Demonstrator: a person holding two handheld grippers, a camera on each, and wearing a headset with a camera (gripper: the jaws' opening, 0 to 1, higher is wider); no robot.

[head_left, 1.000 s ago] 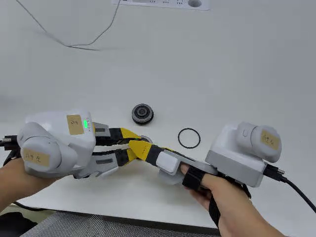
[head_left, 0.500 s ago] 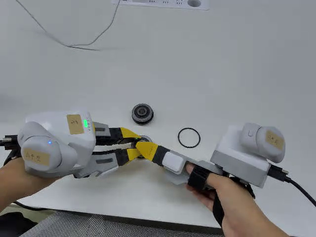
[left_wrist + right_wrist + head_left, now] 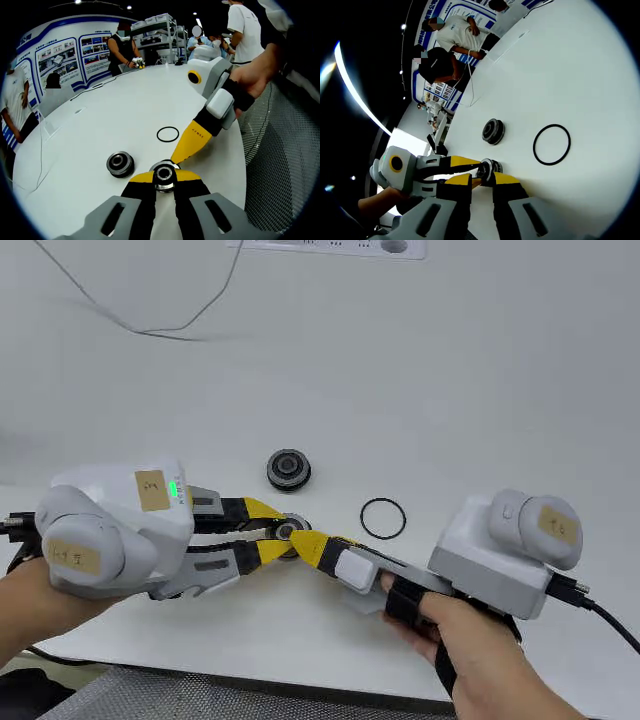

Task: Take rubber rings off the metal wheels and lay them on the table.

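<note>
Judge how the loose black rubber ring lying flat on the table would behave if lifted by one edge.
The rubber ring is a thin band around bare table, so it would probably sag rather than keep its circle. Being so slender, it is likely very light. Lying flat, it seems unlikely to roll; a push might just slide it.

Your head view has bright, even overhead light, so the white table (image 3: 450,390) looks almost flat and the shadow by the far wheel (image 3: 288,470) is soft and faint. Your 2 gripper views bend strongly toward their edges, where the room turns dim and ceiling lamps (image 3: 129,7) flare as small spots, yet the metal wheel (image 3: 164,176) at the jaws is sharp.
</note>
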